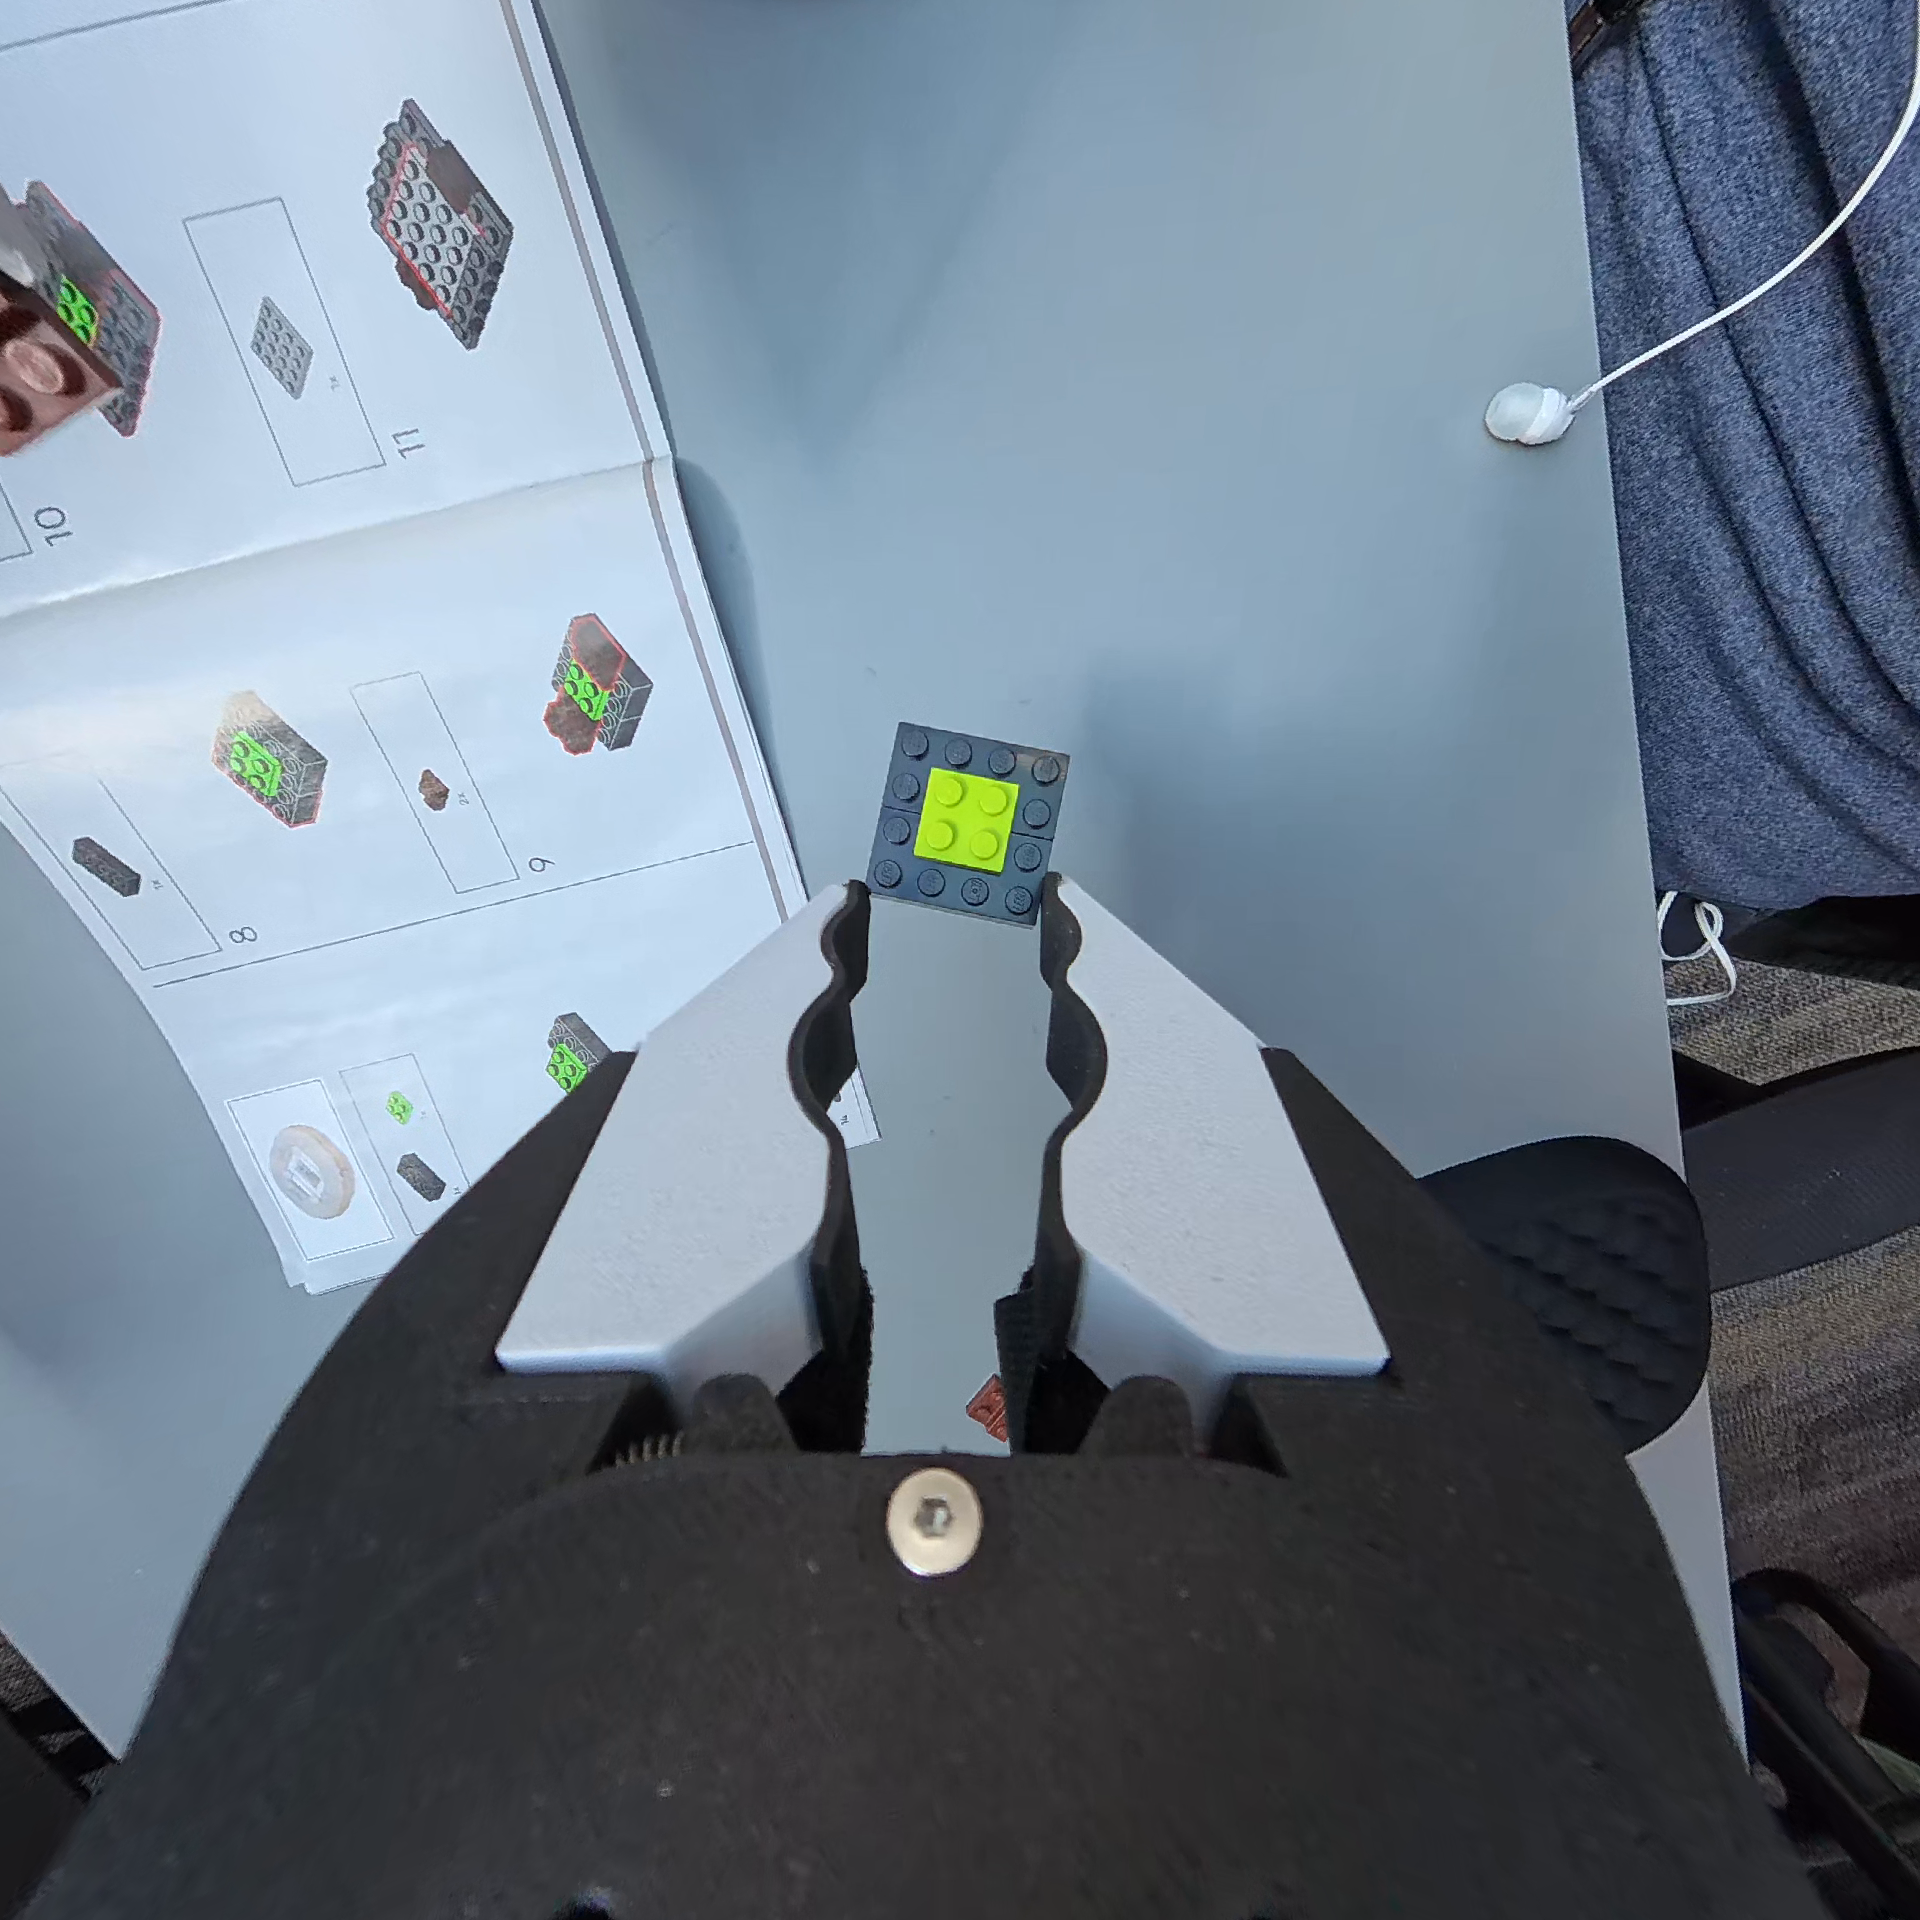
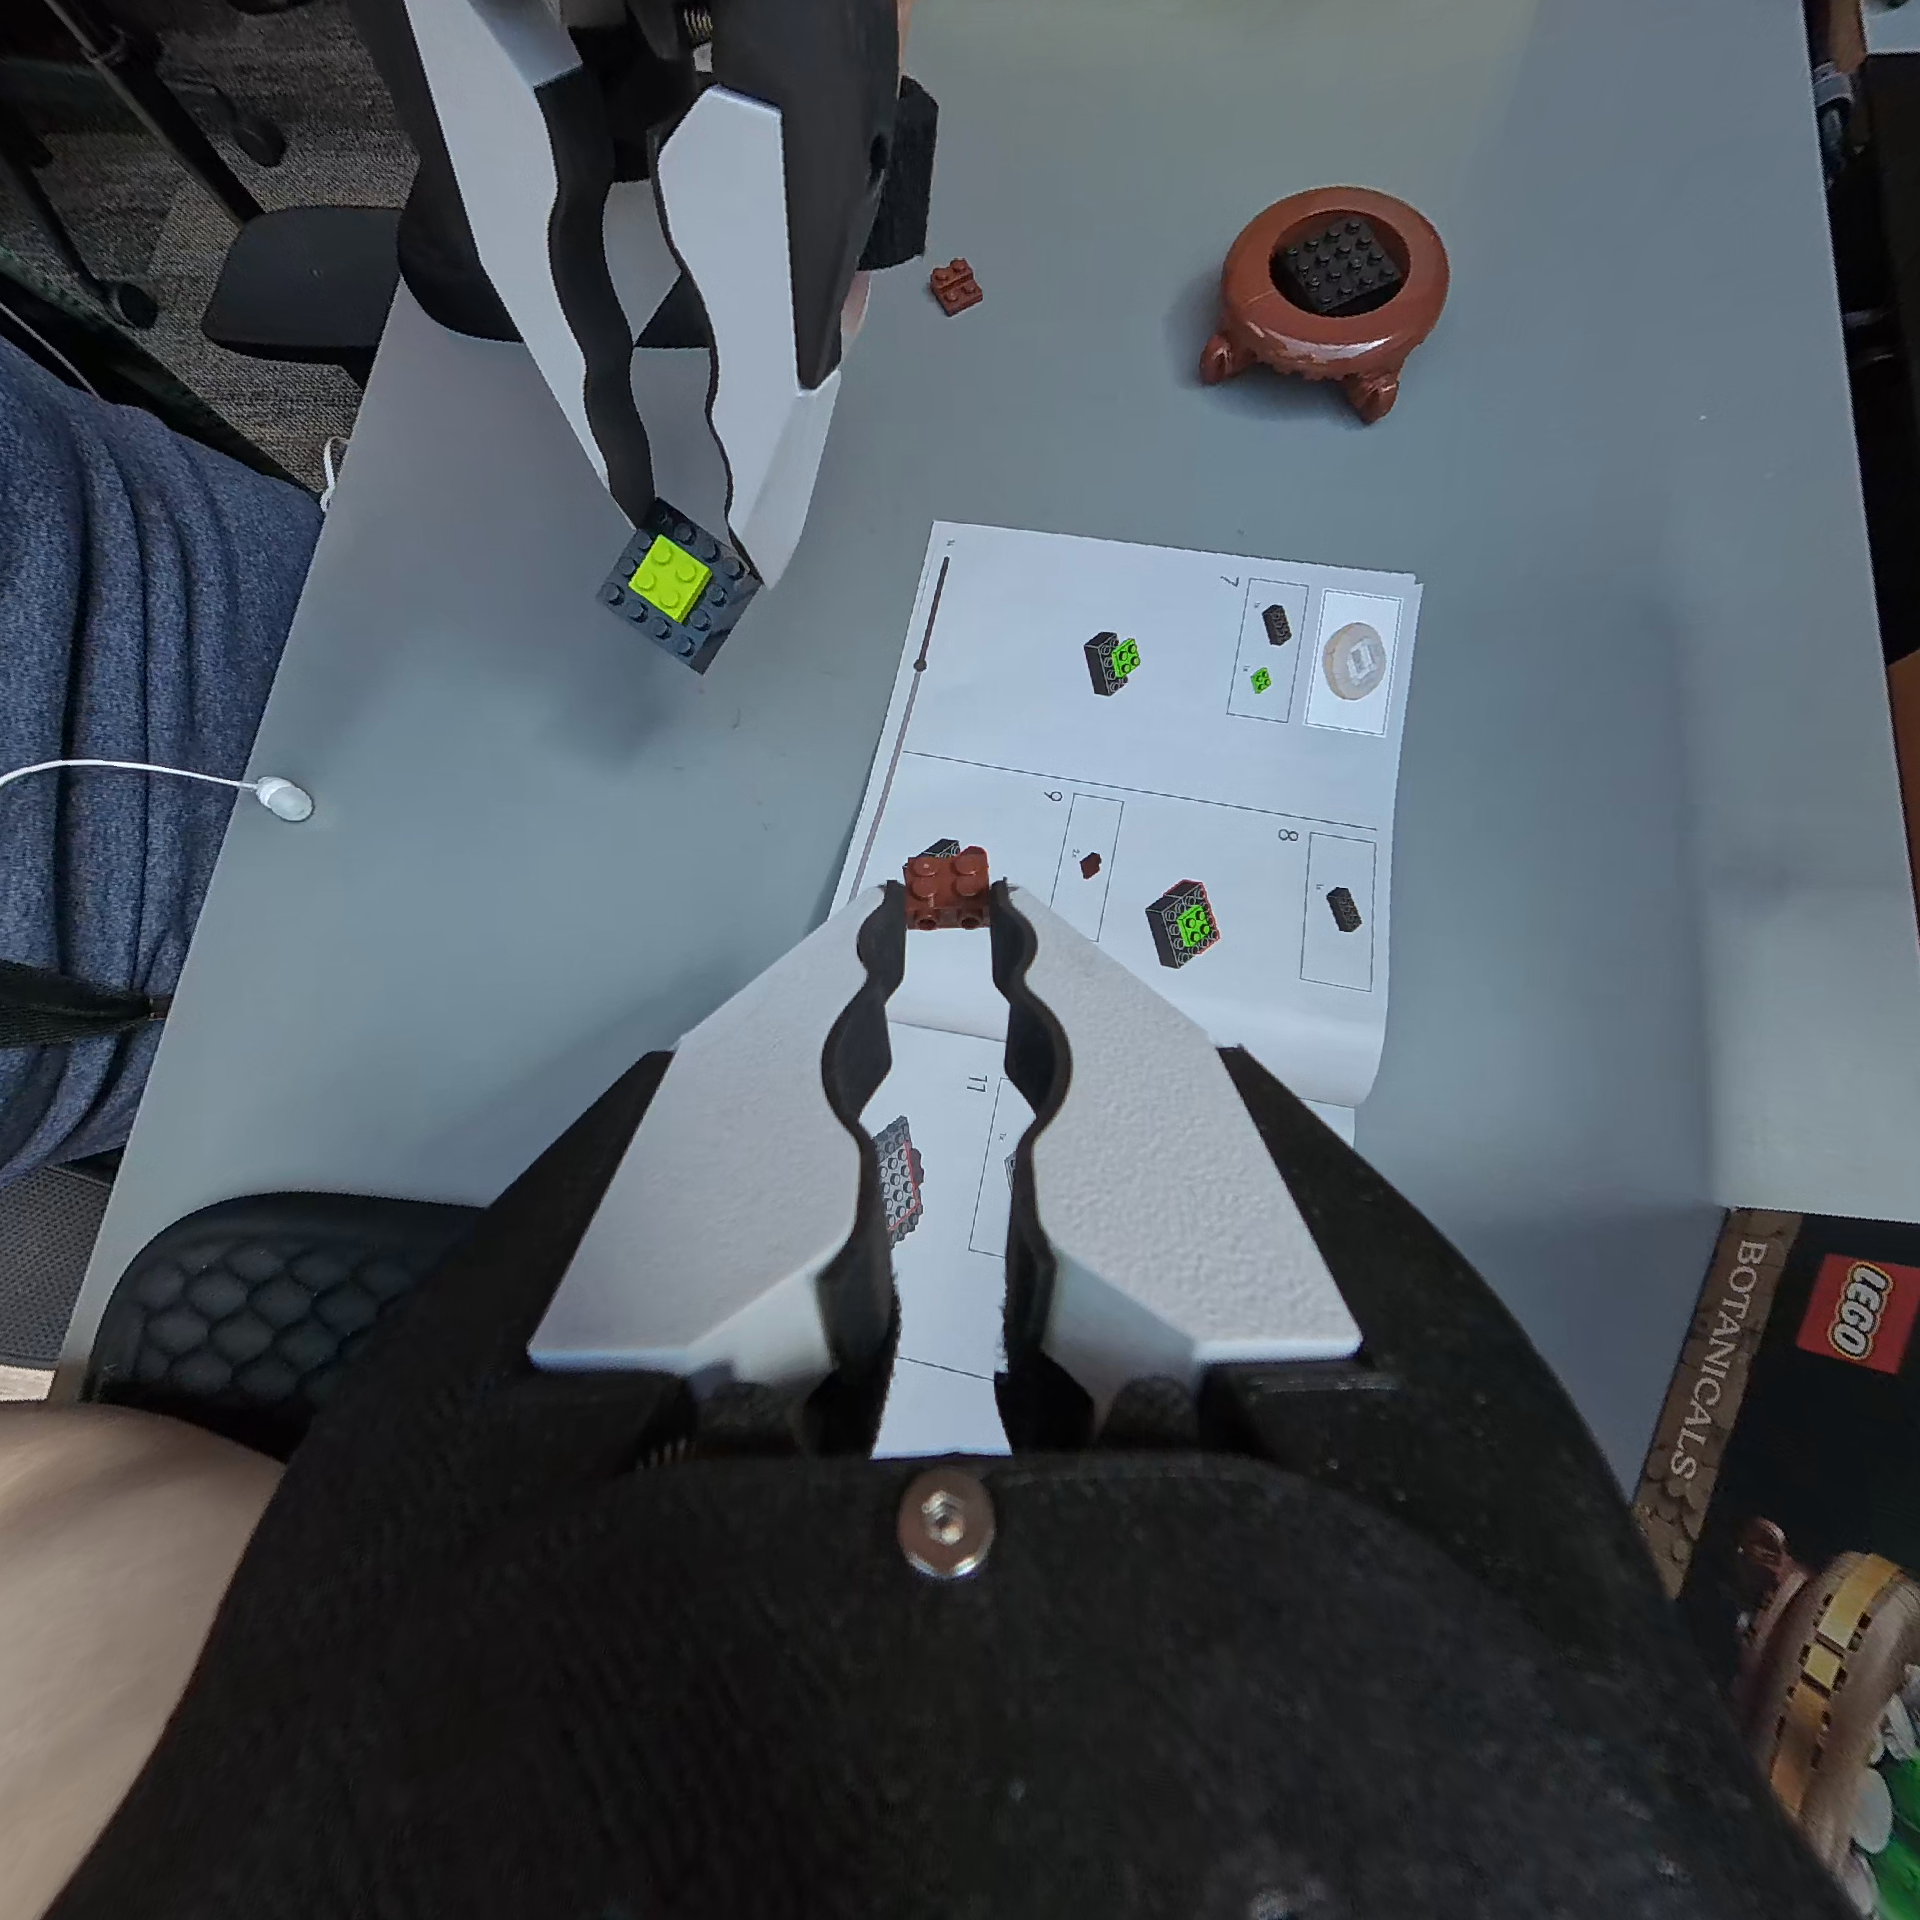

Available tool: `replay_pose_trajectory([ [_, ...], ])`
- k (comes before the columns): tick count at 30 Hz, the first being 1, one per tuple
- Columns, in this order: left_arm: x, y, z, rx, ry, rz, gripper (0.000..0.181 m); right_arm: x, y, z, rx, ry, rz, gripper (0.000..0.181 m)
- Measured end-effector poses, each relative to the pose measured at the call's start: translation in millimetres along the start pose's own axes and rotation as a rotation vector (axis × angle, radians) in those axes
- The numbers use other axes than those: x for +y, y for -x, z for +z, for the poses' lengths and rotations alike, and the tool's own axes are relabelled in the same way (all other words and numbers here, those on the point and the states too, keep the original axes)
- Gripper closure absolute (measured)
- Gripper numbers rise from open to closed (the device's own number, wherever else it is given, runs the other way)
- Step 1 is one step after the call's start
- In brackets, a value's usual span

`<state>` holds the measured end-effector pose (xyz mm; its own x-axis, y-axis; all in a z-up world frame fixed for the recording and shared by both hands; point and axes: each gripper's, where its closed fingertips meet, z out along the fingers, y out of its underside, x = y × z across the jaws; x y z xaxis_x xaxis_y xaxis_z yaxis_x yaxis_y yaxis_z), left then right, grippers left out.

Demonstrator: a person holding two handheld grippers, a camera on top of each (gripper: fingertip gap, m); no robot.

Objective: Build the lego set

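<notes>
Left gripper (image 1: 954, 885) clamped on the near edge of the dark block assembly (image 1: 966, 826), lime plate (image 1: 966, 821) seated in the middle of its studded face; assembly held off the desk (image 1: 1143, 416), seemingly just clear of it, studs tipped toward the left wrist camera

Right gripper (image 2: 945, 888) pinched on a small reddish-brown brick (image 2: 945, 883), tips gripping its two short sides, studs up, small side holes facing the right wrist camera; brick raised over the open instruction booklet (image 2: 1143, 779)

Key relation, judged from the right wrist view: assembly up and to the left of the brown brick, well apart, across bare desk beside the booklet's edge; closing that gap likely a leftward, forward carry of the right gripper, or both brought together

Brick's long axis across the right gripper; probably meant for one edge of the dark assembly, so studs and edge need lining up before pressing

Second brown brick (image 2: 956, 286) loose on the desk beyond the left gripper, nearer that one; round brown pot (image 2: 1335, 301) with a black plate inside farther right; earbud with white cable (image 2: 283, 798) near the desk edge
</notes>
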<state>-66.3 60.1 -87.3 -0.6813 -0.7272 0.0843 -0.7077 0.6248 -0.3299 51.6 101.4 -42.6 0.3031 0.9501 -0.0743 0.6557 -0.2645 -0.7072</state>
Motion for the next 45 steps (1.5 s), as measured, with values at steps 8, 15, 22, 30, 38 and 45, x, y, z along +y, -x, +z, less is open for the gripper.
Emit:
replay_pose_trajectory([
  [8, 0.2, -0.5, -1.2, -0.005, -0.006, -0.009, 0.15, 0.1, 0.1, 0.5, -0.001, 0.003, 0.0, 0.166],
  [15, 3.6, 0.1, 0.8, -0.015, -0.011, -0.027, 0.15, -0.2, 0.2, 0.6, -0.001, 0.002, -0.001, 0.166],
  [22, 8.5, -0.7, 1.4, -0.021, -0.012, -0.052, 0.15, -0.4, 0.4, 1.3, -0.002, 0.004, -0.003, 0.166],
  [30, 6.2, -1.5, -1.1, -0.026, -0.026, -0.048, 0.15, -0.8, 0.5, 1.4, -0.002, 0.003, -0.004, 0.166],
  [38, 1.6, -1.2, -0.1, -0.019, -0.037, -0.029, 0.15, -0.8, 0.1, 1.0, -0.001, 0.001, -0.003, 0.166],
  [45, -13.1, 7.3, 4.8, 0.02, -0.036, 0.052, 0.15, 0.9, -0.6, 2.1, -0.002, 0.009, 0.003, 0.166],
])
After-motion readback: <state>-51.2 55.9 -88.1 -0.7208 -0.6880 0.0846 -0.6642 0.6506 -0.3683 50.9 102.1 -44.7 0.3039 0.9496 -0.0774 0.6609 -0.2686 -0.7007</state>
